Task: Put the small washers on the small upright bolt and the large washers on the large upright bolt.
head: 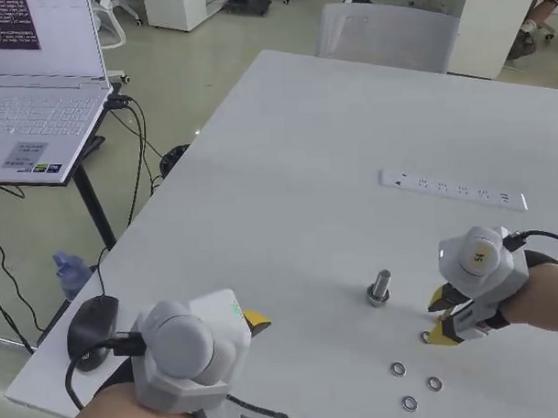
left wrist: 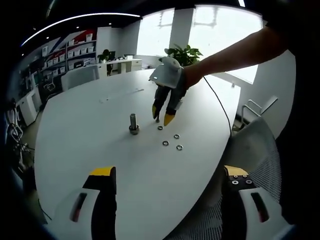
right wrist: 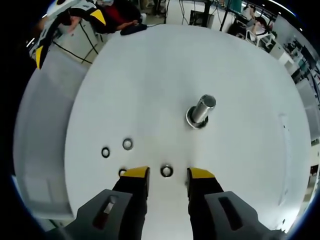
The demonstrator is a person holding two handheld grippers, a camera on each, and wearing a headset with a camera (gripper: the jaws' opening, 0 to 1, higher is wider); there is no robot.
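Our right claw (right wrist: 168, 173) tips down toward the bench (right wrist: 150, 75) with its jaws spread. One washer (right wrist: 166, 171) lies flat on the bench between the yellow tips. We judge the gap is set a little wider than the ring so that a squeeze can catch it by its rim. Nothing is pinched yet.

A second washer (right wrist: 122, 172) lies just beside the outer face of one jaw, partly hidden by it. A third washer (right wrist: 127, 144) and a fourth washer (right wrist: 105, 152) lie loose near them, all close to the bench's near edge. From here we cannot tell small washers from large.

Further in from that edge, near the washers, stands the upright bolt (right wrist: 201, 111), head down and shank up, so a ring can drop over it. We cannot tell whether it is the small one or the large one.

Our left claw (left wrist: 169, 172) hangs over the bench's near left corner with its jaws spread wide and holding nothing. It is well apart from the washers, and we take it to be waiting clear of the pick.

A power strip (head: 452, 189) lies toward the far right edge, away from the work.
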